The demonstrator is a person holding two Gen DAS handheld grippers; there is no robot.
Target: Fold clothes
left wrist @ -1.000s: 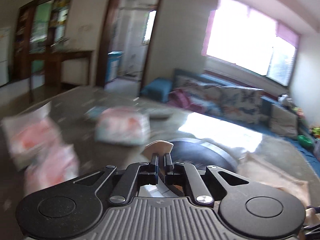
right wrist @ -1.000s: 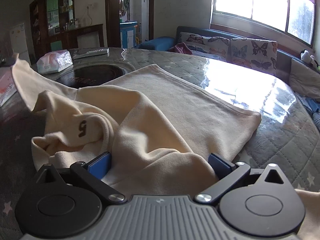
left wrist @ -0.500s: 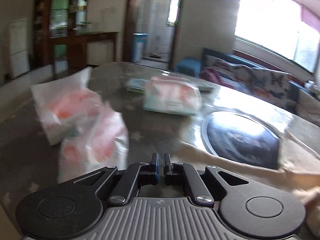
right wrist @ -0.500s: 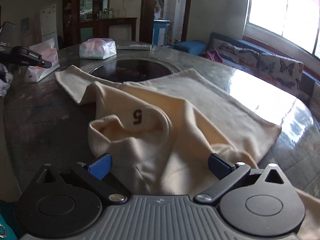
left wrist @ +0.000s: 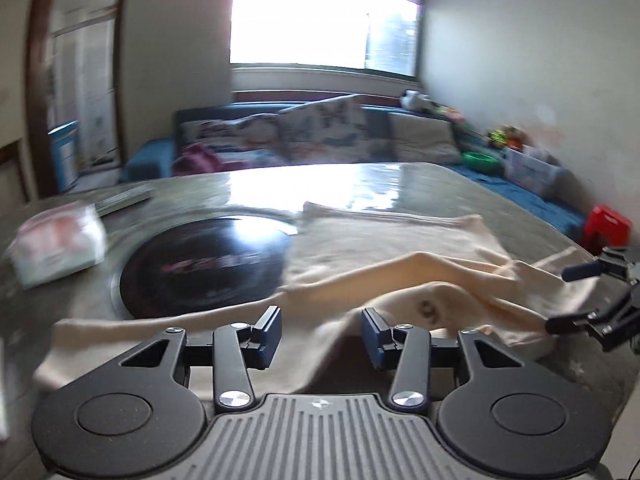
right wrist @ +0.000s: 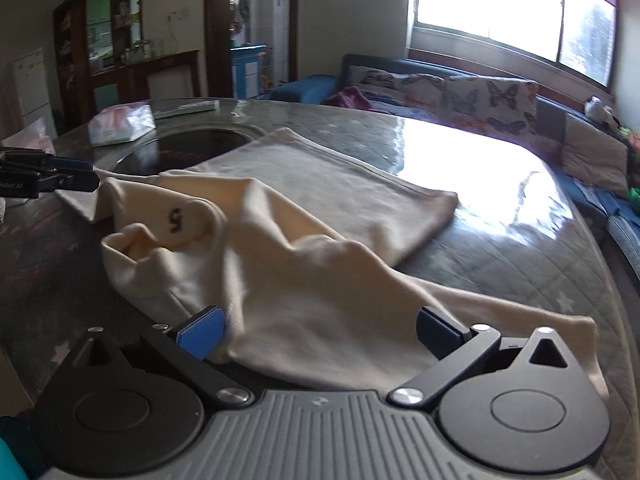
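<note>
Though half-flat, cream shirt [right wrist: 320, 184] rumpled w/ "5".

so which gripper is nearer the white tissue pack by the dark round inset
Left. The left gripper hovers over the cream shirt's sleeve beside the inset, nearer the tissue pack; the right gripper is across the shirt.

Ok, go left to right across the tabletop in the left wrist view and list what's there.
Tissue pack → dark round inset plate → cream garment → right gripper, fingers apart at the garment's right end.
</note>
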